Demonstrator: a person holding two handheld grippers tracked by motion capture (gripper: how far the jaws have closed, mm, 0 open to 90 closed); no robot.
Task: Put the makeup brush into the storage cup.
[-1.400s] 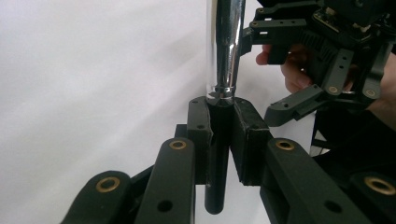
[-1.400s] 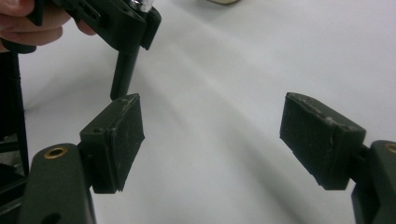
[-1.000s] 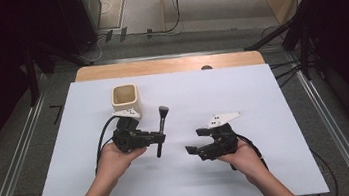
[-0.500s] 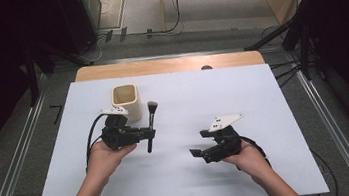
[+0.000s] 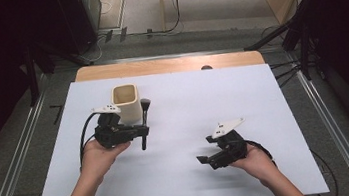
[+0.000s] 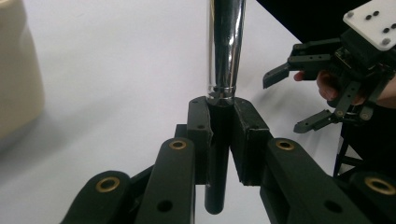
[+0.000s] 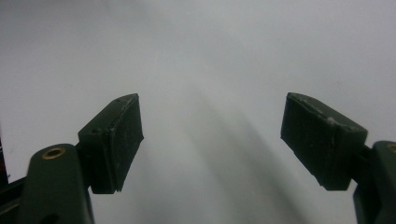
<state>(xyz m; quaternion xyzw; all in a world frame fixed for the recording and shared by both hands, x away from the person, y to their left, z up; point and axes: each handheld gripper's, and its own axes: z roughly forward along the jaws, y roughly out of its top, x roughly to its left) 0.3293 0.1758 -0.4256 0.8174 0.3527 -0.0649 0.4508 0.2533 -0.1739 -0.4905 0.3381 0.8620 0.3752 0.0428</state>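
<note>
The left gripper clamps a makeup brush by its black handle, just beside the cream cup on the white table. I cannot see the cup's contents. The right gripper hovers with jaws spread, holding nothing.

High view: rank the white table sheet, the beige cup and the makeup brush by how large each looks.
1. White table sheet, by far the largest.
2. Beige cup.
3. Makeup brush, held by the left gripper: about as long as the cup is tall, but far thinner.
</note>
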